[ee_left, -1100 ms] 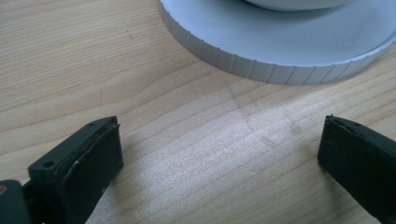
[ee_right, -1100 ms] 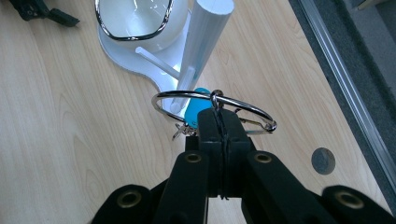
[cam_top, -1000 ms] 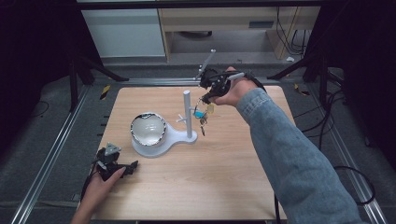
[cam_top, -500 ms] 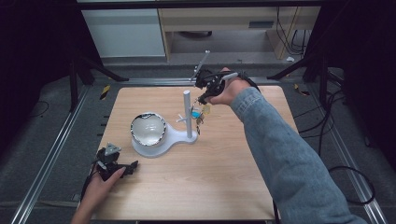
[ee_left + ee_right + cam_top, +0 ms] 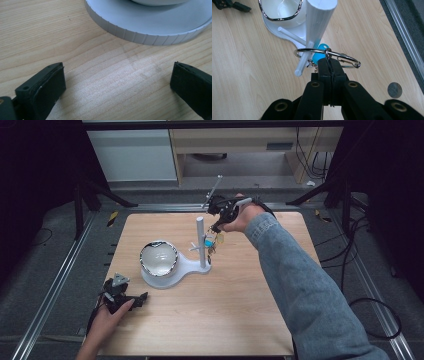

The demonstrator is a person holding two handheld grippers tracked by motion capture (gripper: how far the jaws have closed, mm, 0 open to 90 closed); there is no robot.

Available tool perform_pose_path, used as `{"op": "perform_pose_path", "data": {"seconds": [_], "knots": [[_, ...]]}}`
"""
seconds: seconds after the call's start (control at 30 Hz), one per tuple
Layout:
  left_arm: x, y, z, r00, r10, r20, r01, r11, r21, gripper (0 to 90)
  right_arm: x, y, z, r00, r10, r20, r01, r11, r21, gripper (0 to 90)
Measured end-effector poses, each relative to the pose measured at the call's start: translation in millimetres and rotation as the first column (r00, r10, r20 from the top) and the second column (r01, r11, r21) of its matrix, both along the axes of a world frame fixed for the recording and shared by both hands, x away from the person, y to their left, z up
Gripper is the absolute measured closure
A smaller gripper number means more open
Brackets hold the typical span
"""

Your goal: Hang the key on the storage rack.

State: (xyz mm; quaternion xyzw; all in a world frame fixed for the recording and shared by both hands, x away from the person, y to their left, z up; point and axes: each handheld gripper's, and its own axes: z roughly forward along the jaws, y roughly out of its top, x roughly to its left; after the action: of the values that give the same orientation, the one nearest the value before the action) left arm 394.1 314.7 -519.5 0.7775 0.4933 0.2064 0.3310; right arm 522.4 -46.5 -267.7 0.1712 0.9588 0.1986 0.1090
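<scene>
Keys under the carabiner (image 5: 342, 58) mostly hidden — right tool (image 5: 329, 66) pinches it beside the post (image 5: 318, 22); left tool (image 5: 117, 82) spread, low over the tabletop (image 5: 50, 30).

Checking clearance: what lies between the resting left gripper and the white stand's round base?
Bare wooden table between left gripper and base, in the left gripper view.

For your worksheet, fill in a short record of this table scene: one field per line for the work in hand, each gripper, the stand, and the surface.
work in hand: hanging a key ring with a blue tag on a peg of the white stand
right gripper: shut on the key ring, beside the stand's post
left gripper: open, nothing between its jaws, low over the table near the stand's base
stand: upright post with pegs, a shiny-rimmed bowl on its base
surface: wooden table
</scene>
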Motion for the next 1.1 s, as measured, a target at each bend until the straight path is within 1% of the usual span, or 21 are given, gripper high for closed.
{"op": "perform_pose_path", "data": {"seconds": [0.6, 0.97, 1.0, 1.1], "knots": [[0.0, -0.2, -0.1, 1.0, 0.002, 0.001, -0.002, 1.0, -0.002, 0.0, 7.8, 5.1, -8.5, 0.9992, 0.001, -0.04, -0.002, 1.0, -0.009, 89.3], [0.0, -0.2, -0.1, 1.0, 0.002, 0.001, -0.002, 1.0, -0.003, 0.0, 10.8, 5.1, -10.1, 0.9985, 0.002, -0.055, -0.002, 1.0, -0.009, 88.9], [0.0, -0.2, -0.1, 1.0, 0.002, 0.001, -0.002, 1.0, -0.002, 0.0, 11.6, 4.9, -10.6, 0.9981, 0.0, -0.062, -0.001, 1.0, -0.008, 88.0], [0.0, 0.0, 0.0, 1.0, -0.001, 0.0, 0.001, 1.0, 0.0, 0.0, 12.1, 2.9, -7.1, 0.9987, -0.008, -0.051, 0.009, 1.0, 0.013, 84.4]]}}
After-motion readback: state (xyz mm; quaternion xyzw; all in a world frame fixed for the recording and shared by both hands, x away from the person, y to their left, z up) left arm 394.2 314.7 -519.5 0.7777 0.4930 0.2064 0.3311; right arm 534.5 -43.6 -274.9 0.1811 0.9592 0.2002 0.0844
